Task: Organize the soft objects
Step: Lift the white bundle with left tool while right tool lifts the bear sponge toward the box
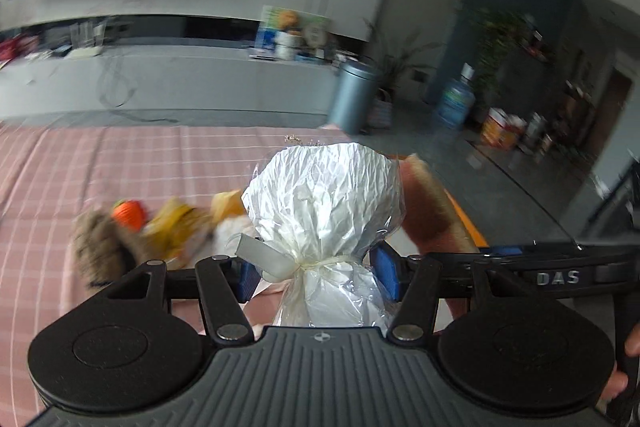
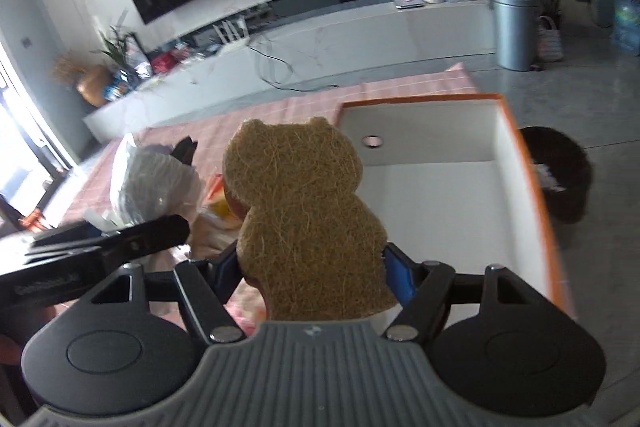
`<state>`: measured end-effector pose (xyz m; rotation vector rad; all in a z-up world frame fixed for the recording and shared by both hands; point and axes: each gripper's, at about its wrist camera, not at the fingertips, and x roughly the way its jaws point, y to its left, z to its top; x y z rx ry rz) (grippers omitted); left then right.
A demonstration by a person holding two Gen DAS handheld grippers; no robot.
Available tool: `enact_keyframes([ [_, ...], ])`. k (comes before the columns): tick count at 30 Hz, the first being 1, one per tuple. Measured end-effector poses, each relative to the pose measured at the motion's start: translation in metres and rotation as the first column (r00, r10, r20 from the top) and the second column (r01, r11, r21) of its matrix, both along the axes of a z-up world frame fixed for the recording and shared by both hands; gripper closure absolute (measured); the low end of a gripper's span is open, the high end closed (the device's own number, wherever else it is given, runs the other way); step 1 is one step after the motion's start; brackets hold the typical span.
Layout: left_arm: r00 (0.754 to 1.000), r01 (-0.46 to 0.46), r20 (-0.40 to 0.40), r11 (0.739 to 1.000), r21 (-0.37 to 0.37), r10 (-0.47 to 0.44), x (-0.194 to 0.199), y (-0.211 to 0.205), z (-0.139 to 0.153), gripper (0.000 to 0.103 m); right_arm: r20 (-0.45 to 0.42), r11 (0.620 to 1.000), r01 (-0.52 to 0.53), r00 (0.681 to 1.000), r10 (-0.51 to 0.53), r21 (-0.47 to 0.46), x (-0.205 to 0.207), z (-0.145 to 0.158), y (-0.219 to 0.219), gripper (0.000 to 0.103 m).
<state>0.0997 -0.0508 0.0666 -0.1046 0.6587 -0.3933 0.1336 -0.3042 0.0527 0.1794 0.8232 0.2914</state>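
Nearest the left wrist camera, the left tongs (image 1: 316, 277) are clenched on the tied neck of a white crinkled paper bundle (image 1: 324, 195) wrapped in clear film, a pale ribbon knotted just where the blue pads (image 1: 386, 275) press in. The bundle stands upright above the pink checked cloth (image 1: 120, 163) that covers the bench. Beyond it, blurred, lie a brown furry toy (image 1: 102, 243), an orange ball-like toy (image 1: 129, 214) and a yellow soft toy (image 1: 180, 229), close together on the cloth.

In the right wrist view the right tongs (image 2: 312, 271) are grasping a flat, bear-shaped fibre pad (image 2: 300, 203) by its lower part, holding it upright beside the near left side of a white box with orange rim (image 2: 536, 183). The box interior shows a round hole in its far wall. The wrapped bundle (image 2: 148, 179) and the left tongs appear to the left
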Motion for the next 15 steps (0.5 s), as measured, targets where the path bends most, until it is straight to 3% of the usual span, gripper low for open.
enact_keyframes([
  [5, 0.987, 0.158, -0.037, 0.981, 0.115, -0.155, 0.029, -0.058, -0.005, 0.038, -0.072, 0.985, 0.022, 0.997, -0.034, -0.171, 0.017, -0.008, -0.041, 0.032],
  [8, 0.977, 0.196, -0.107, 0.971, 0.135, -0.182, 0.045, -0.086, -0.012, 0.038, -0.108, 0.968, 0.009, 0.993, -0.037, -0.250, 0.034, -0.016, -0.052, 0.032],
  [11, 0.969, 0.219, -0.153, 0.963, 0.156, -0.195, 0.056, -0.107, -0.020, 0.038, -0.162, 0.953, -0.038, 0.987, -0.012, -0.299, 0.050, -0.029, -0.052, 0.032],
  [15, 0.945, 0.285, -0.228, 0.930, 0.232, -0.233, 0.070, -0.124, -0.035, 0.038, -0.226, 0.904, -0.152, 0.972, 0.064, -0.399, 0.066, -0.046, -0.050, 0.032],
])
